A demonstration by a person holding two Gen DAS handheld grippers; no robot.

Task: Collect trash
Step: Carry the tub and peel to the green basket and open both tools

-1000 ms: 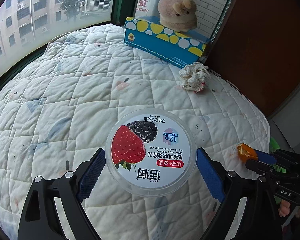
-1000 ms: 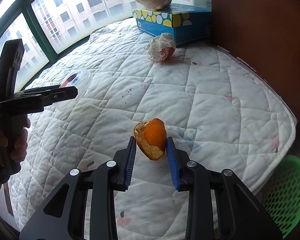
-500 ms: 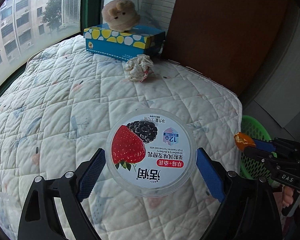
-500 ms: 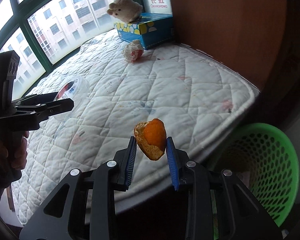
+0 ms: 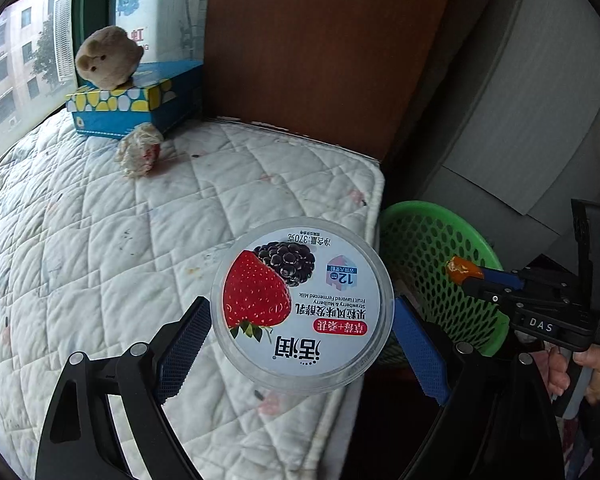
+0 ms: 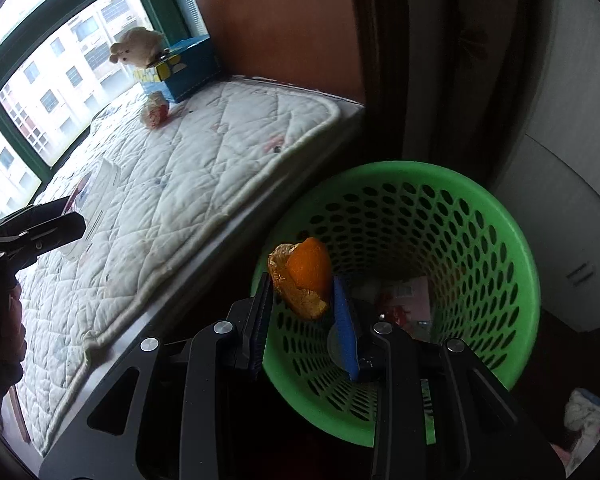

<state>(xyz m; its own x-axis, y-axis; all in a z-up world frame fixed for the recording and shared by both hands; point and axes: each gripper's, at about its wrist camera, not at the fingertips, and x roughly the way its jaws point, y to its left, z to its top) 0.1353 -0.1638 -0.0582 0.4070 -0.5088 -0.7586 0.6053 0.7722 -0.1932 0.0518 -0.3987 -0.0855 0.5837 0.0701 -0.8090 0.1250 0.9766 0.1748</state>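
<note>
The yogurt tub (image 5: 302,306) sits squarely between the jaws of the left gripper (image 5: 302,344), which stand wide and press on its sides just under the lid rim; it looks a stiff but thin plastic container, probably light if empty, smooth enough to slip, so a hold low on the wall under the rim seems the safest place, with modest pressure so the wall does not buckle. The orange peel (image 6: 302,282) is pinched between the nearly closed jaws of the right gripper (image 6: 302,308), its curled upper part standing above them; it looks light, soft and a little leathery, easy to crush but unlikely to slide out. Both grippers point steeply down. The right one hangs over the near rim of the green basket (image 6: 516,248), the peel just inside the mouth, some scraps showing beyond the jaws at the bottom. The left one is over the edge of the quilted mattress (image 5: 100,240), the basket just to the right of its jaws. A crumpled wrapper (image 5: 138,152) lies well beyond the jaws, beside the tissue box (image 5: 120,108) that bears a plush toy (image 5: 108,56).
</note>
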